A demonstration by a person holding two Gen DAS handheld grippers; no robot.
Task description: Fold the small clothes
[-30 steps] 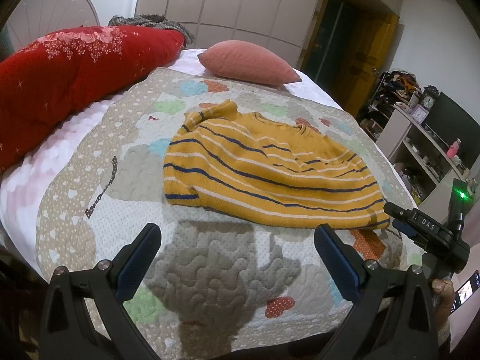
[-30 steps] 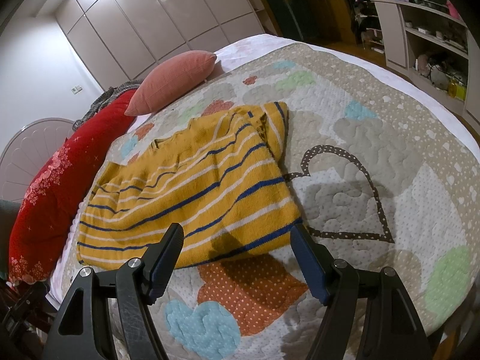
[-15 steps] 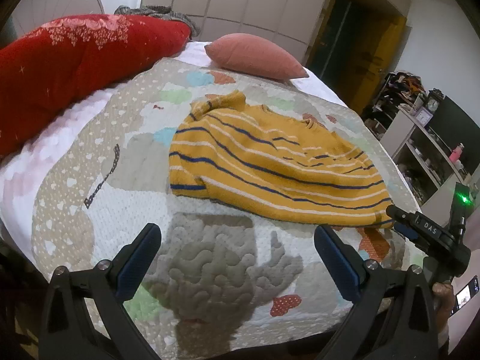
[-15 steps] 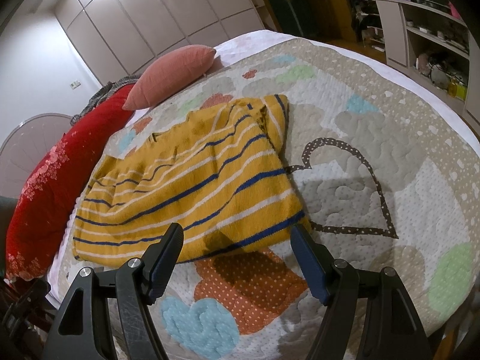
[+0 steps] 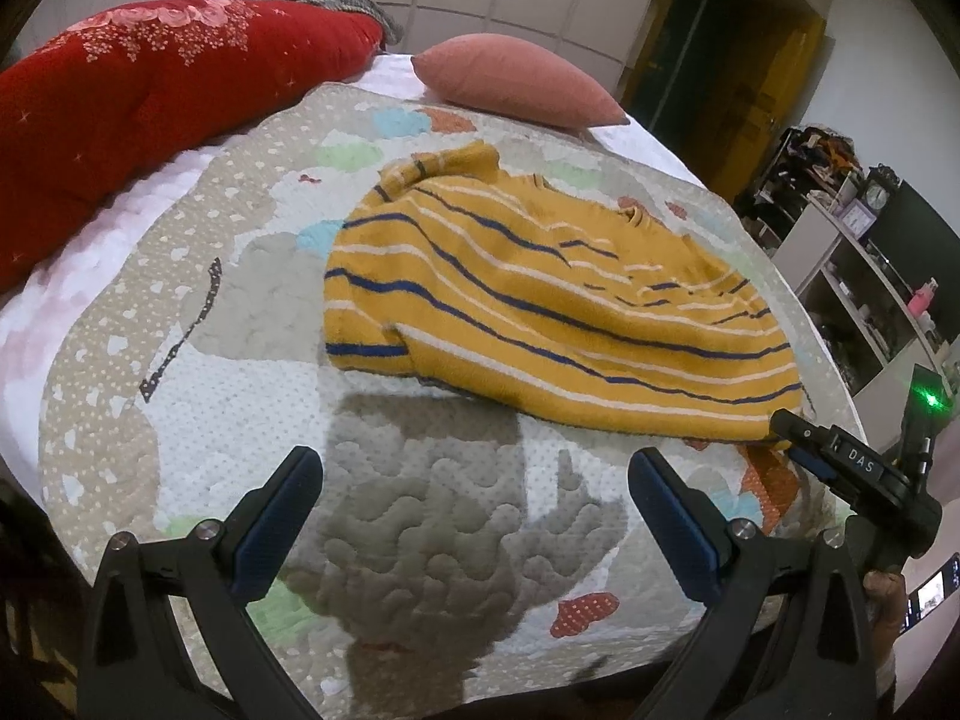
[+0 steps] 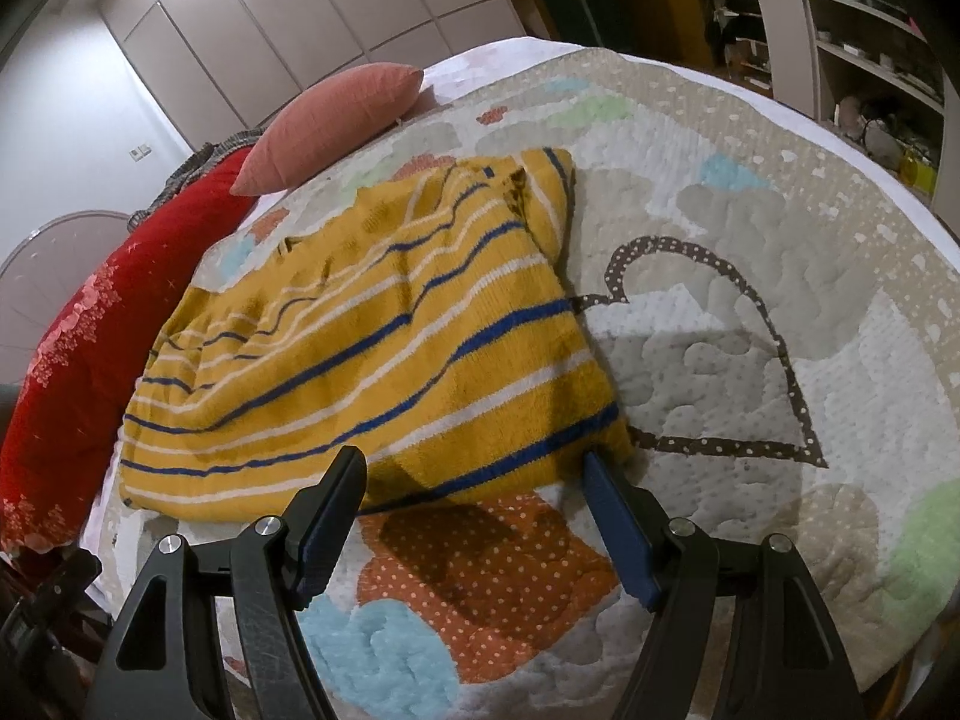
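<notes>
The yellow striped sweater (image 5: pixel 540 306) lies flat on the patchwork quilt (image 5: pixel 420 528), below the pink pillow (image 5: pixel 516 81). The left gripper (image 5: pixel 474 516) hovers short of the sweater's hem, fingers spread and empty. The right gripper (image 6: pixel 474 516), fingers apart, sits at the hem's corner, possibly touching it.

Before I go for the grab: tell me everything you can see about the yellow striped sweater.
The sweater is a small mustard-yellow knit with thin white and navy stripes, fuzzy in texture. It lies flat but rumpled on the patchwork quilt, one sleeve folded along its far edge and the neckline toward the pink pillow. Nothing grips it: the right hand-held gripper hangs open at its near hem, and the left hand-held gripper is open, short of it.
</notes>
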